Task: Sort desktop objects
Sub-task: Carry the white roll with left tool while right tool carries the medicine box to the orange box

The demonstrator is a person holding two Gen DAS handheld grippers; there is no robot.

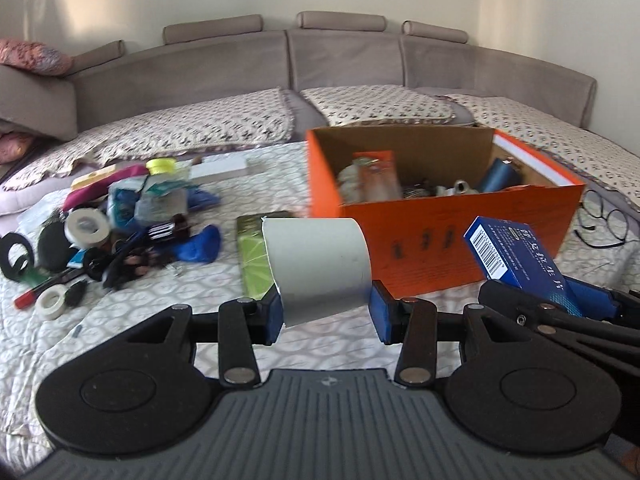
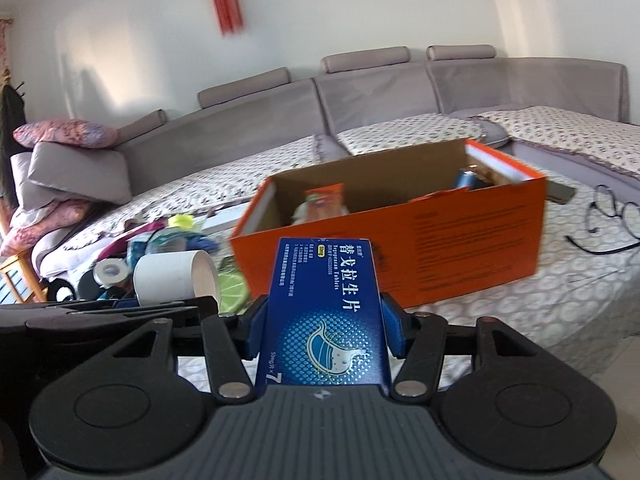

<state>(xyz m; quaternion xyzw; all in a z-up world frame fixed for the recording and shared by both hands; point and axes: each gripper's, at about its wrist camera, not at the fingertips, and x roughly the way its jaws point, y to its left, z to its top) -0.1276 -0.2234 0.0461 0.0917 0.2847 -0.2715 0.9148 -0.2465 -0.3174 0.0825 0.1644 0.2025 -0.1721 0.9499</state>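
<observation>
My left gripper [image 1: 325, 314] is shut on a wide white tape roll [image 1: 320, 266], held on its side between the blue pads above the quilt. My right gripper [image 2: 324, 330] is shut on a blue medicine box [image 2: 326, 308] that lies flat along its fingers. From the left wrist view the blue medicine box [image 1: 520, 258] and the right gripper [image 1: 560, 304] show at the lower right; from the right wrist view the white tape roll [image 2: 176, 278] shows at the left. An open orange cardboard box [image 1: 444, 244] with several items inside stands just beyond both grippers.
A heap of loose items [image 1: 120, 216] with tape rolls, a red pen and blue bits lies at the left on the quilted bed. A green packet [image 1: 254, 256] lies beside the orange box. Black-rimmed glasses [image 1: 600, 220] rest to its right. A grey sofa back [image 1: 280, 60] curves behind.
</observation>
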